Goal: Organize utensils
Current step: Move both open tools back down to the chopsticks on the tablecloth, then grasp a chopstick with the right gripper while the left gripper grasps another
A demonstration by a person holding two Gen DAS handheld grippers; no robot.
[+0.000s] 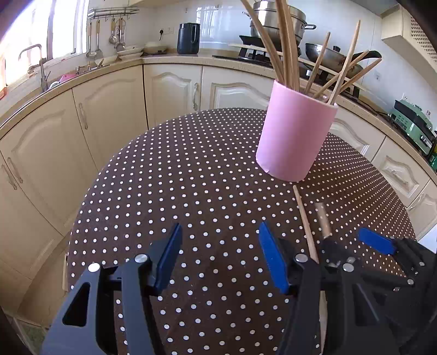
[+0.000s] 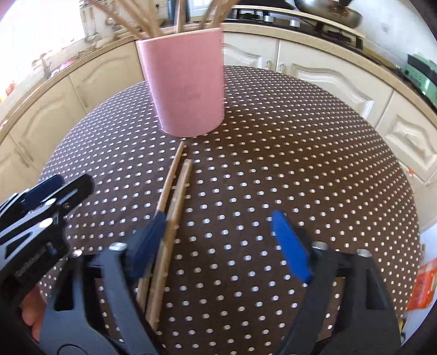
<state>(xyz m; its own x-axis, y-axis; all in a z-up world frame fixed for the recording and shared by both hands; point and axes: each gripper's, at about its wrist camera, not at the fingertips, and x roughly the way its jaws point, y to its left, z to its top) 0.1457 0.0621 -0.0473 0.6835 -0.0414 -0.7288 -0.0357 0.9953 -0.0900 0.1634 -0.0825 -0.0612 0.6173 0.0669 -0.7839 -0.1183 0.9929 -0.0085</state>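
Observation:
A pink cup (image 1: 296,133) stands on the round polka-dot table (image 1: 177,174) with several wooden chopsticks (image 1: 286,46) upright in it. It also shows in the right wrist view (image 2: 188,82). Loose chopsticks (image 2: 174,188) lie on the table in front of the cup, side by side; they also show in the left wrist view (image 1: 306,221). My left gripper (image 1: 220,254) is open and empty over the cloth, left of the loose chopsticks. My right gripper (image 2: 224,237) is open, low over the table; its left finger lies over the loose chopsticks.
Cream kitchen cabinets (image 1: 109,109) and a counter curve round behind the table. A sink with tap (image 1: 35,65) is at the left, a black kettle (image 1: 188,38) and pots on a stove (image 1: 275,24) at the back. An orange packet (image 2: 422,286) lies beyond the table's right edge.

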